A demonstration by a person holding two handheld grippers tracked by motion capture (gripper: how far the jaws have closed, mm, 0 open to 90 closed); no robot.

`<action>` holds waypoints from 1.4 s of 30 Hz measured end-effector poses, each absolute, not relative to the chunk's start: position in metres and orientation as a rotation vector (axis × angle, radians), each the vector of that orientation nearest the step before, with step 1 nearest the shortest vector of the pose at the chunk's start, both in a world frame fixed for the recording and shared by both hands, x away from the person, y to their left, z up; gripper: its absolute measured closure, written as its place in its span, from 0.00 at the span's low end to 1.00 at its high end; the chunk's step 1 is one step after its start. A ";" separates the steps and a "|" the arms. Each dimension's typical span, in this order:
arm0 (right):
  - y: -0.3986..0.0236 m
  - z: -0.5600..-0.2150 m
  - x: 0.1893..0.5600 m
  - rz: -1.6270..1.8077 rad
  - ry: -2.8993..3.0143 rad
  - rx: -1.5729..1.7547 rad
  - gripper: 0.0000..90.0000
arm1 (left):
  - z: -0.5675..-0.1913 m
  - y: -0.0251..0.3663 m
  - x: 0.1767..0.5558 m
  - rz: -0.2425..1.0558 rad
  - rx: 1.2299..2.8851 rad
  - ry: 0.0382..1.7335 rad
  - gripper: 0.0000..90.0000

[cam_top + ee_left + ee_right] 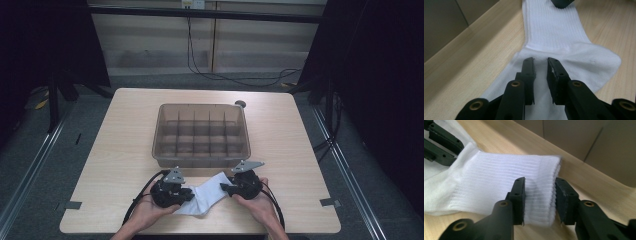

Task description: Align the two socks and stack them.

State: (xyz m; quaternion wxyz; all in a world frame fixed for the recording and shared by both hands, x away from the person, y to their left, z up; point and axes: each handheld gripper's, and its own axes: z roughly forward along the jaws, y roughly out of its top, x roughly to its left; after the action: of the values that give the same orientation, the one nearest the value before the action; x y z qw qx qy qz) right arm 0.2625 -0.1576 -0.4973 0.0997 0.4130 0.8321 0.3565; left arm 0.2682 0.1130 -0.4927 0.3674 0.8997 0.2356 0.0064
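Now | left gripper point(541, 60) jaws pinch sock point(559, 32) | right gripper point(539, 182) jaws clasp cuff, toe hidden

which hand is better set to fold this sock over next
Right, probably. The right tongs straddle the ribbed cuff at the free end of the white sock and could lift it toward the toe. The left tongs sit on the foot, mid-sock, pinching a fold of fabric, better placed to anchor it on the table.
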 end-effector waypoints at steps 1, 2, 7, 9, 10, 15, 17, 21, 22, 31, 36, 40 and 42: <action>-0.158 -0.497 0.263 1.060 2.462 1.232 0.79 | -0.493 0.113 0.268 0.018 2.313 0.604 0.84; -0.159 -0.498 0.264 1.082 2.467 1.245 0.84 | -0.493 0.113 0.267 0.019 2.314 0.601 0.84; -0.159 -0.498 0.265 1.110 2.446 1.267 0.87 | -0.492 0.113 0.262 0.015 2.317 0.595 0.84; -0.161 -0.500 0.266 1.142 2.437 1.297 0.87 | -0.493 0.112 0.255 0.021 2.312 0.588 0.84; -0.161 -0.499 0.266 1.141 2.435 1.303 0.88 | -0.492 0.111 0.252 0.025 2.317 0.582 0.84; -0.163 -0.494 0.267 1.158 2.427 1.301 0.88 | -0.492 0.107 0.249 -0.034 2.302 0.588 0.77; -0.166 -0.490 0.268 1.171 2.415 1.292 0.89 | -0.492 0.105 0.248 -0.046 2.303 0.584 0.73; -0.172 -0.481 0.269 1.206 2.407 1.276 0.91 | -0.490 0.098 0.243 -0.098 2.326 0.541 0.68; -0.174 -0.481 0.269 1.217 2.412 1.273 0.91 | -0.490 0.096 0.242 -0.138 2.326 0.532 0.67; -0.182 -0.469 0.267 1.210 2.403 1.251 0.92 | -0.490 0.087 0.248 -0.132 2.338 0.521 0.78; -0.181 -0.460 0.264 1.219 2.419 1.228 0.92 | -0.491 0.080 0.249 -0.072 2.335 0.511 0.74; -0.180 -0.455 0.260 1.215 2.421 1.222 0.92 | -0.490 0.074 0.248 -0.032 2.349 0.508 0.73; -0.181 -0.451 0.259 1.226 2.411 1.215 0.92 | -0.490 0.073 0.249 -0.034 2.348 0.506 0.73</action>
State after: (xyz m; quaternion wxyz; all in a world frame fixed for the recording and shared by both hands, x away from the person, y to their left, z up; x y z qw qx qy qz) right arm 0.2593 -0.1807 -0.4508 0.0880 0.4082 0.8099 0.4120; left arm 0.2486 0.0730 -0.4903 0.3613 0.9114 0.1966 -0.0133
